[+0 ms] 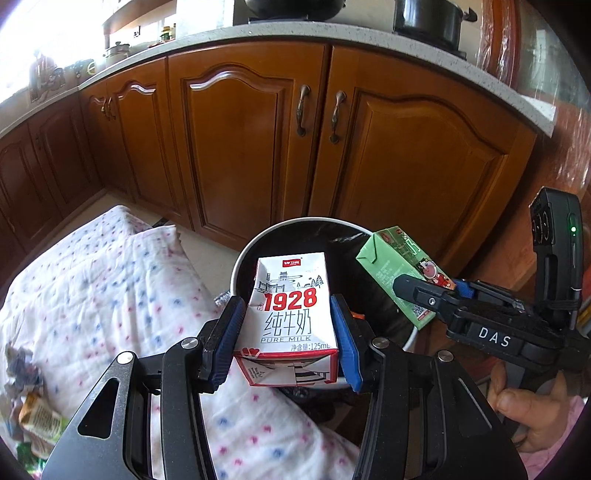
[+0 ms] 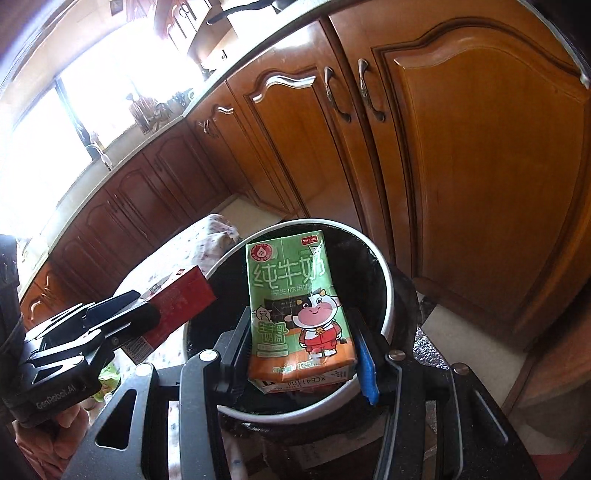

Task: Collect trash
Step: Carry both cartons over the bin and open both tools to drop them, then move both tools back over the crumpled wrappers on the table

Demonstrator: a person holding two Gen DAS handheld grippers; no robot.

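Note:
My left gripper [image 1: 291, 325] is shut on a white and red "1928" milk carton [image 1: 291, 314] and holds it over the near rim of a round bin [image 1: 240, 258] with a white rim and black liner. My right gripper [image 2: 303, 339] is shut on a green milk carton [image 2: 295, 306] with a cartoon cow, held above the same bin [image 2: 388, 291]. In the left wrist view the right gripper [image 1: 436, 299] shows at the right with the green carton [image 1: 399, 273]. In the right wrist view the left gripper [image 2: 122, 321] shows at the left with the red side of its carton [image 2: 173, 306].
A white cloth with red and blue dots [image 1: 103, 280] covers a surface left of the bin; crumpled wrappers [image 1: 29, 406] lie at its near left edge. Brown wooden cabinet doors [image 1: 240, 140] stand behind the bin under a speckled counter [image 1: 332, 33] with pots.

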